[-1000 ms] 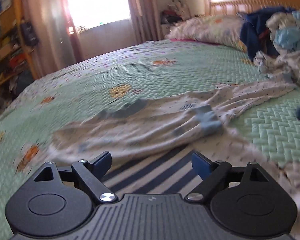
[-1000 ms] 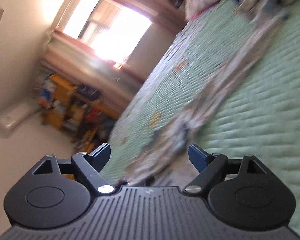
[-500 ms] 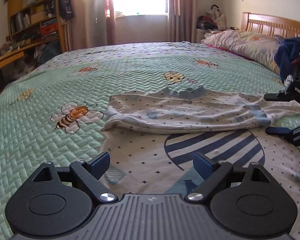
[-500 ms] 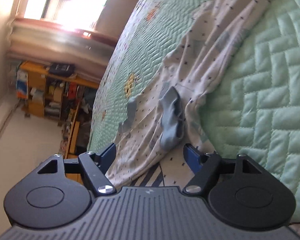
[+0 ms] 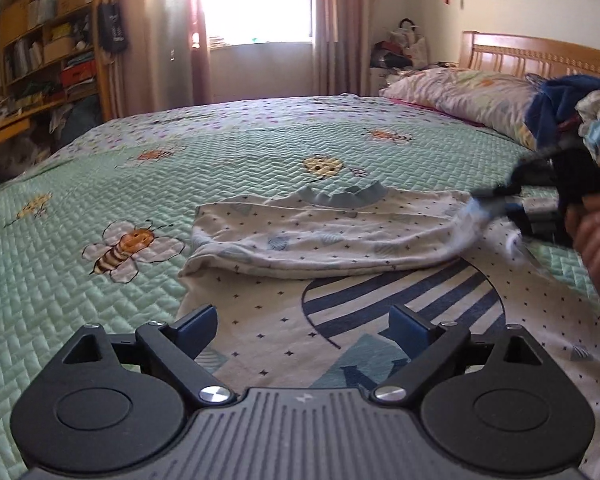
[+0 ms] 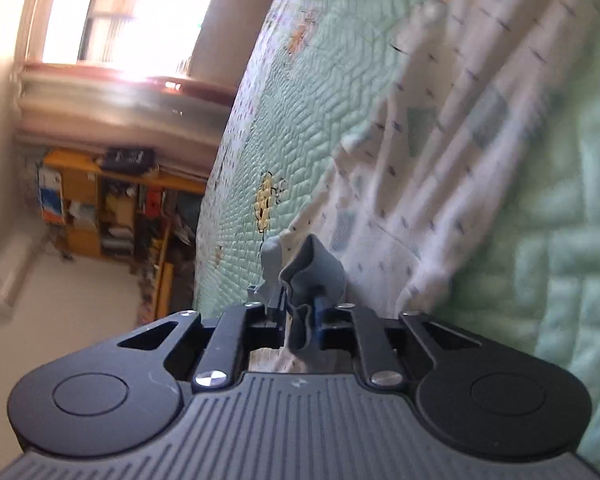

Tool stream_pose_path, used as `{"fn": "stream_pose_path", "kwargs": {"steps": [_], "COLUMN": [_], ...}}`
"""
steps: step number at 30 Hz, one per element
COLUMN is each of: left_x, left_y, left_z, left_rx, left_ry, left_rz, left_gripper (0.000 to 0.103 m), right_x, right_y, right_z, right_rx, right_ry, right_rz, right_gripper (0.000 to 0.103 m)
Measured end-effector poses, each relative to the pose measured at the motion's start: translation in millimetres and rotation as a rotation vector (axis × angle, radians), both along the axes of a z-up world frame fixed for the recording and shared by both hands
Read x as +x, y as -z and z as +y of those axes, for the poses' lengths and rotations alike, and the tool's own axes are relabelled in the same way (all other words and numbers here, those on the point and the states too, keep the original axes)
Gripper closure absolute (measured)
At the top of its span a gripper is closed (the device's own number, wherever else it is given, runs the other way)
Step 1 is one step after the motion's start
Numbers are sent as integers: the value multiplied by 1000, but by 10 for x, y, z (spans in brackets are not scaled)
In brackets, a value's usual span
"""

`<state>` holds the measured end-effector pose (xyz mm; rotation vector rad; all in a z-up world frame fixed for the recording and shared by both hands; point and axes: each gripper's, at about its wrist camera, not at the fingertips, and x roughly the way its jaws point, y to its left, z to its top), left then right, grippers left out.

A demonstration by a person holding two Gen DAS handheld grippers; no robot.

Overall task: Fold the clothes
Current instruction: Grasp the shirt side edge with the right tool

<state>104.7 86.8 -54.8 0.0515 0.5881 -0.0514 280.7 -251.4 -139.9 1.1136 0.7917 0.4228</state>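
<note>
Jaws just closed: right tool [image 6: 300,316] now pinches the blue cuff [image 6: 312,272] of the spotted shirt [image 5: 328,232] on the bed [image 5: 100,292]; left tool [image 5: 302,328] hovers wide open, empty.

Shirt [image 5: 340,248] lies on the bed [image 5: 100,280], near centre; pillow [image 5: 460,96] far right, clothes pile [image 5: 572,112] right of it, shelves [image 5: 48,48] far left.

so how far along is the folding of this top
Early. Done: one sleeve lies folded across the patterned top. In hand: the right gripper has just closed on the other sleeve's blue cuff. Left: the left gripper is open, and the clothes pile waits.
</note>
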Motion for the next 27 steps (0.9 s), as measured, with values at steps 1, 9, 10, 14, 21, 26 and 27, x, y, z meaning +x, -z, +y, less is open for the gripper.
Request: {"fn": "stream_pose_path", "kwargs": {"steps": [1,9,10,14,21,26,27], "left_x": [8,46,37,49,268,475,532], "left_y": [5,72,77,64,-80,-117,-110], "left_z": [-11,1,4,8,-26,-101,-103], "left_rx": [2,12,16,32,51,103,107], "left_ry": [6,19,23,40,92,133,133], "left_rz": [3,29,29,35,15,-13,-11], "left_gripper": [9,9,9,9,6,5,5], "right_x": [41,154,78,-142,6,428,471], "right_y": [-76,162,166,18,-462,-265,-214], "right_z": [-8,-175,-202,-265,-134,20,36], "right_rx": [-11,-233,-219,-237,-340,-422,-422], "right_ry": [-3,-78,-73,-47,-70,-214,-227], "right_rz": [-27,-9,-28,-70,-164,-124,-108], "right_gripper": [94,96,92,71,47,48,49]}}
